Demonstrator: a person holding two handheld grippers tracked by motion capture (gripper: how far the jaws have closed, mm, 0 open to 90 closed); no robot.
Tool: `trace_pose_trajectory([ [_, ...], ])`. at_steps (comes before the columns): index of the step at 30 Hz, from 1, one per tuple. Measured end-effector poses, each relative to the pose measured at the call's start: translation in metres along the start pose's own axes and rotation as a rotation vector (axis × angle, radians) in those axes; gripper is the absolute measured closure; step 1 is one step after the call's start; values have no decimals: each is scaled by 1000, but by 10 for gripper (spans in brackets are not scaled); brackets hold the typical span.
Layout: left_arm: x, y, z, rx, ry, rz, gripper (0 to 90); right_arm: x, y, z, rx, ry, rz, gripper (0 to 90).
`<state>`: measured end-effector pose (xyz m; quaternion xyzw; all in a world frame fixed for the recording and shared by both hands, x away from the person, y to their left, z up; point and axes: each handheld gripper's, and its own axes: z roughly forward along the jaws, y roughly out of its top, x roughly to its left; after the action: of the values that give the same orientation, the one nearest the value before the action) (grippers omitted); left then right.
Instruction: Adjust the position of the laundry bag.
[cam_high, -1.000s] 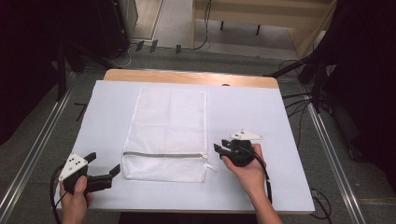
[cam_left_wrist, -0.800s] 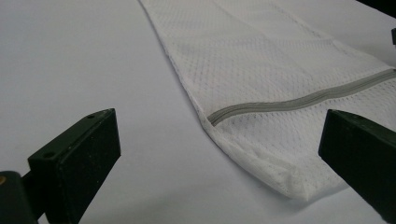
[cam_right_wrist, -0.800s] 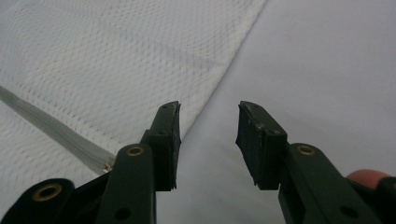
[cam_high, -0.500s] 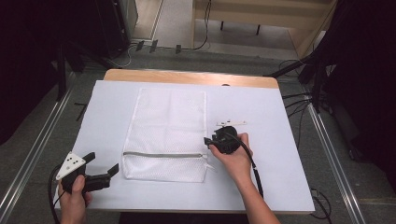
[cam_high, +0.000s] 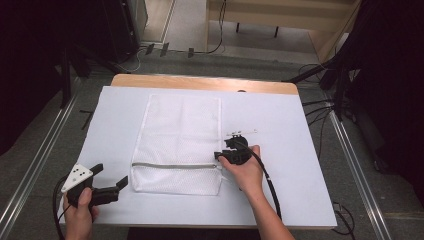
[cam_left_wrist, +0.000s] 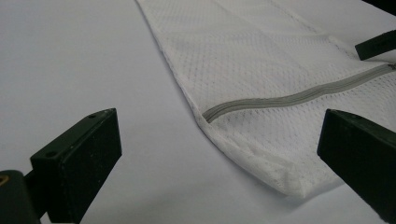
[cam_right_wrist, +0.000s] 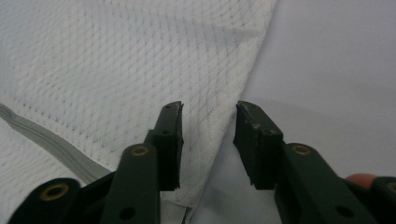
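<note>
**Closing in on the edge of a soft mesh bag**

Lying flat in the middle of the white surface (cam_high: 300, 150) is a white mesh bag (cam_high: 182, 130), its grey zipper (cam_high: 175, 165) running left to right across the near end. From where I stand it looks light and limp, the sort of thing that will sag and fold the moment one edge is lifted, and the open weave should give a pinch some bite. The hemmed edges, the corners and the zipper band look firmest, so I would take hold there rather than mid-panel.

At the bag's right edge, just past the zipper's right end, sits the right gripper (cam_right_wrist: 208, 140), jaws a little apart and straddling the hem, nothing clamped yet. Off the bag's near-left corner, the left gripper (cam_high: 107, 176) is held wide open and empty, clear of the cloth.
</note>
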<state>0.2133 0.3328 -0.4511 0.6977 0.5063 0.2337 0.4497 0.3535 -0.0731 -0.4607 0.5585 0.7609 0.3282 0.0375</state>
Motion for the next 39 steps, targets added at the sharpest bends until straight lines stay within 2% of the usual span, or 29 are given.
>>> trace_pose_trajectory([
  [2, 0, 0, 0, 3, -1, 6, 0, 1, 0, 1, 9, -10, -7, 820],
  [3, -1, 0, 0, 4, -1, 8, 0, 2, -1, 1, 6, -28, -25, 874],
  [4, -1, 0, 0, 5, 1, 6, 0, 2, -1, 1, 8, -32, -34, 900],
  [6, 0, 0, 0, 6, 16, -1, 0, 1, -2, -2, 0, -30, -33, 900],
  [9, 2, -1, 0, 2, 14, -13, 0, -1, -4, -8, -17, -29, -38, 900],
  [12, 3, -1, 0, 1, 15, -15, 0, -8, -9, -16, -27, -60, -41, 900],
  [16, 1, -1, 0, 2, 12, -13, 0, -22, -15, -27, -44, -74, -21, 900],
  [19, 0, -1, 1, 1, 10, -13, 0, -31, -17, -31, -43, -11, 19, 900],
  [20, -1, 0, 1, 4, 12, -12, 0, -31, -17, -31, -36, 9, 21, 863],
  [23, -3, 0, 2, 7, 12, -5, 0, -25, -16, -26, -23, 52, 16, 778],
  [27, -3, -1, 1, 7, 13, -3, 0, -15, -9, -16, -32, 55, 15, 706],
  [30, -1, -1, 1, 7, 13, -9, 0, -8, -4, -7, -7, 46, 24, 691],
  [32, 0, -1, 1, 6, 11, -10, 0, -3, -2, -2, 16, 18, 12, 691],
  [35, 1, -1, 1, 2, 9, -17, 0, 2, -1, -1, 18, -22, 4, 738],
  [36, 1, -1, 1, 2, 9, -17, 0, 2, -1, -1, 18, -22, 4, 738],
  [37, 1, -1, 1, 2, 2, -14, 0, 4, -2, 0, 12, -53, -3, 802],
  [39, 0, -1, 2, -1, 4, -15, 0, 6, -3, 0, 8, -71, -14, 827],
])
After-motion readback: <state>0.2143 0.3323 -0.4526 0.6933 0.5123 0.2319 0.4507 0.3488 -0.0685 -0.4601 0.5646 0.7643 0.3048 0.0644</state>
